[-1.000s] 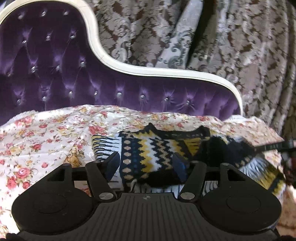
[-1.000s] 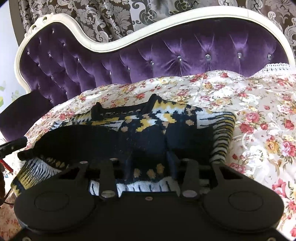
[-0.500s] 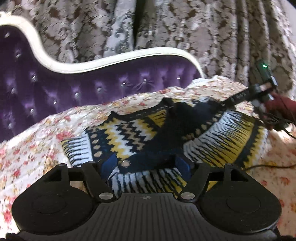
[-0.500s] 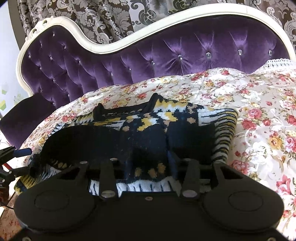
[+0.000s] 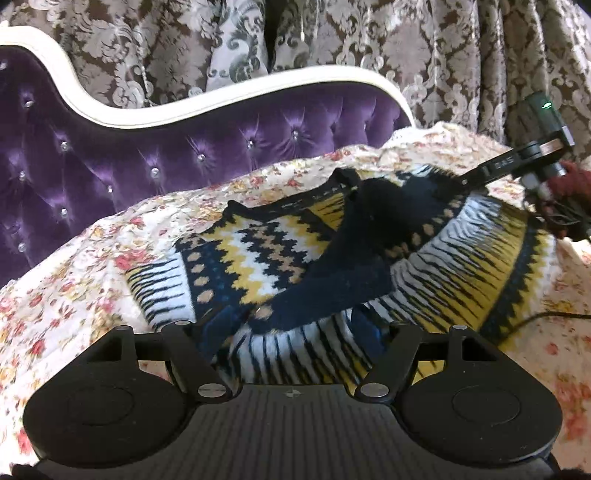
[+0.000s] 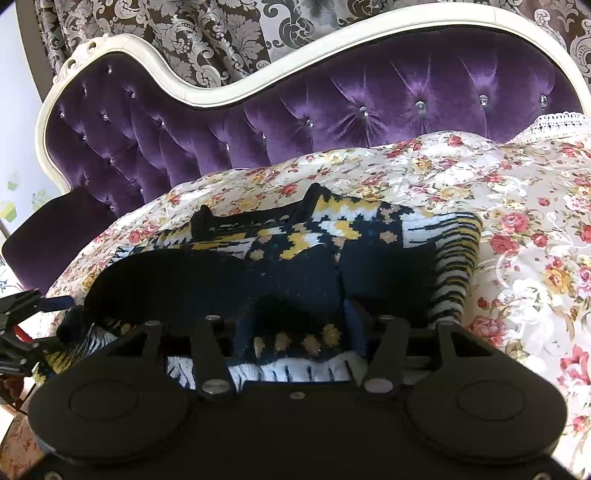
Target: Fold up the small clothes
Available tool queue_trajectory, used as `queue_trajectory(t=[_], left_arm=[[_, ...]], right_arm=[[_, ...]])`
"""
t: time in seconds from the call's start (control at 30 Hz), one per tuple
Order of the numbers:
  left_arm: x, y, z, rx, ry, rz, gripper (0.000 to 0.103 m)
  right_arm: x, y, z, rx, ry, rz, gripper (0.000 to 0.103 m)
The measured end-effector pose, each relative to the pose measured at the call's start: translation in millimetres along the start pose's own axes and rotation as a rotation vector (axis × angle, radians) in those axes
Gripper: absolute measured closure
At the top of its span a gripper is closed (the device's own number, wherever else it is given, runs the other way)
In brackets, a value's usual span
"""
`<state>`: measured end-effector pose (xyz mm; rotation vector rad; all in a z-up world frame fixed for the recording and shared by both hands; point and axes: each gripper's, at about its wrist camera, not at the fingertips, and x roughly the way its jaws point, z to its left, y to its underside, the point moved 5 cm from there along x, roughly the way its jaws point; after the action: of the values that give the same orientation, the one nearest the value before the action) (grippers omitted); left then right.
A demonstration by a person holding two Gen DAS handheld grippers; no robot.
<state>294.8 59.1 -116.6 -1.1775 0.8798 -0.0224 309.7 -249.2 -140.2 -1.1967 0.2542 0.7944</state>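
A small knitted sweater, navy, yellow and white in zigzag bands, lies on the flowered sheet; it also shows in the right wrist view. My left gripper stands open, its blue fingers wide apart at the sweater's near hem, with cloth lying between them. My right gripper is open too, its fingers either side of a dark fold at the hem. The right gripper's body shows at the right edge of the left view.
A purple tufted sofa back with a white frame rises behind the sheet. Patterned grey curtains hang behind it. A black cable trails over the sheet at the right.
My left gripper has swung right and closer over the sweater, and a fold of cloth now lies between its fingers. The right gripper has edged forward slightly.
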Motion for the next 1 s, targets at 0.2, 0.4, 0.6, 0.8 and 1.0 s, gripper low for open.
queue_trajectory(t=[0.2,0.4,0.6,0.8,1.0], left_arm=[[8,-6,-5,-0.082,0.050,-0.025,0.097],[-25,-21,-4,-0.140,-0.033,-0.157,0.098],[-33,-63,10,-0.117,-0.081,-0.207,0.098],[16,-84,43,-0.200,-0.140,-0.113,0.097],[84,-61,58,-0.246,-0.194,0.062,0.096]], right_arm=[[-8,0,5,-0.040,0.029,-0.010,0.089],[-33,-8,18,-0.064,0.024,-0.090,0.092],[-44,-39,23,-0.087,0.067,-0.196,0.093],[-7,-68,17,-0.053,0.140,-0.173,0.093],[46,-54,-10,-0.053,0.247,-0.072,0.093]])
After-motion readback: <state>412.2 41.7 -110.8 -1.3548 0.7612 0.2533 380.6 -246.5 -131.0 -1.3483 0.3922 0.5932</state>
